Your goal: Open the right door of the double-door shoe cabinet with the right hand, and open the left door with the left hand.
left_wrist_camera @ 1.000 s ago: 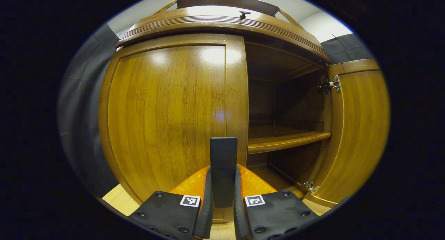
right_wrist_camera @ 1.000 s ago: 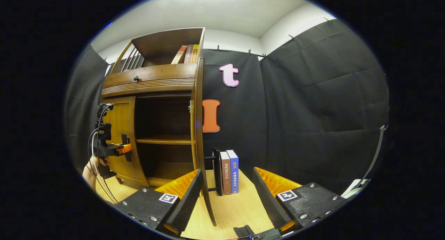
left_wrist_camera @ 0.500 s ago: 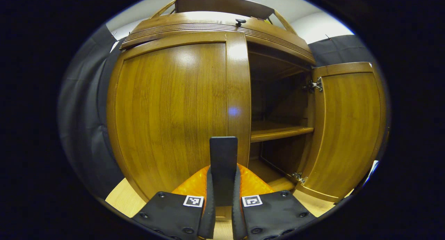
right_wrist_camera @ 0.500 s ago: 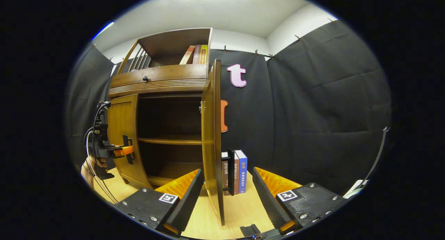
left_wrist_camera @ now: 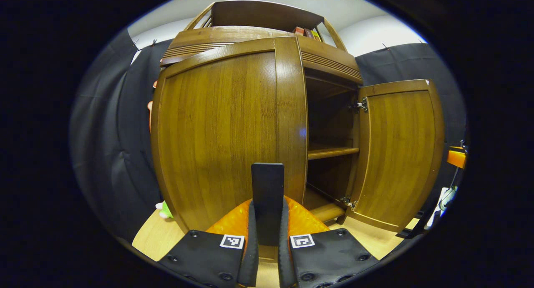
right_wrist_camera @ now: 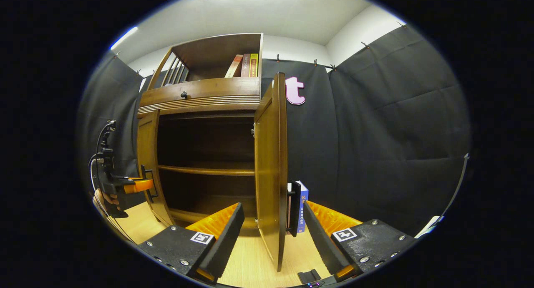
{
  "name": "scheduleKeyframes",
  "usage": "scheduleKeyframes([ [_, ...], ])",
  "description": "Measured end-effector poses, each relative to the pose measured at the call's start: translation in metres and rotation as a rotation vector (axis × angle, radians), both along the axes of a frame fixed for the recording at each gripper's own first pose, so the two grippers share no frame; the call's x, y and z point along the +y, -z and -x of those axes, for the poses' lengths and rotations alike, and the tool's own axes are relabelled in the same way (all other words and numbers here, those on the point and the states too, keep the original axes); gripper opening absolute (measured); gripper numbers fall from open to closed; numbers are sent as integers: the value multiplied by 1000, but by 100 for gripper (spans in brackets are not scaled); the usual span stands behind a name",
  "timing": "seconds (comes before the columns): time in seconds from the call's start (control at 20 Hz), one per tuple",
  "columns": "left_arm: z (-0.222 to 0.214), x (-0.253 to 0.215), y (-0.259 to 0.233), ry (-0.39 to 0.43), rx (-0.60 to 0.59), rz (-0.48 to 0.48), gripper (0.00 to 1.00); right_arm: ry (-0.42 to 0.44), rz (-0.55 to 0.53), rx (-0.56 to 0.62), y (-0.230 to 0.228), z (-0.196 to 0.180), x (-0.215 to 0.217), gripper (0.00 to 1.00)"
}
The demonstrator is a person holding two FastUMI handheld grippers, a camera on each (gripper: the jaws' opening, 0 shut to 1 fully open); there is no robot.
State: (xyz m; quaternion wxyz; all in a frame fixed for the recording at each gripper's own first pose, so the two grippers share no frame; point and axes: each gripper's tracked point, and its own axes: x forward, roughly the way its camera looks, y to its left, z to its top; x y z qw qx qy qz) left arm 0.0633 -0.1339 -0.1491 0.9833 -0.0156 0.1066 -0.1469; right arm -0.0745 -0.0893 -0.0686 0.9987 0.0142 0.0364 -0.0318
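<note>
The brown wooden shoe cabinet (right_wrist_camera: pixel 200 98) has both doors ajar. In the left gripper view my left gripper (left_wrist_camera: pixel 268 202) is shut on the black upright handle (left_wrist_camera: pixel 267 183) of the left door (left_wrist_camera: pixel 221 133), which stands partly swung out. The right gripper view shows that same gripper (right_wrist_camera: pixel 125 185) far left, held by a hand (right_wrist_camera: pixel 103 197). The right door (right_wrist_camera: pixel 272 162) stands wide open, edge-on between the fingers of my open right gripper (right_wrist_camera: pixel 272 205). Its black handle (right_wrist_camera: pixel 295 208) is close to one finger, not pinched.
Inside the cabinet is a bare shelf (right_wrist_camera: pixel 204 170). Books (right_wrist_camera: pixel 244 65) stand in the top rack above a drawer knob (right_wrist_camera: pixel 183 95). More books (right_wrist_camera: pixel 303 196) stand behind the right door. A green object (left_wrist_camera: pixel 165 210) lies by the cabinet's left foot on the light wooden floor (right_wrist_camera: pixel 250 258).
The left door has swung further outward with its handle held in my left gripper. The right door's edge now sits more centrally between my right gripper's open fingers.
</note>
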Motion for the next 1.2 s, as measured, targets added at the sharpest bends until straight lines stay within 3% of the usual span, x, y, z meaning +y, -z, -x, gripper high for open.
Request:
scheduleKeyframes([
  [0.75, 66, 75, -12, -45, -16, -20, 26, -88, 3, -2, -2, -11, 42, 88],
  [1.05, 88, 123, -17, -140, -22, -75, 24, -109, -3, -3, -5, -16, 55, 88],
  [1.1, 89, 132, -18, -151, -28, -91, 15, -113, -7, -5, -5, -17, 57, 88],
  [1.2, 93, 146, -18, -178, -27, -97, 15, -126, -15, -11, -7, -19, 64, 88],
])
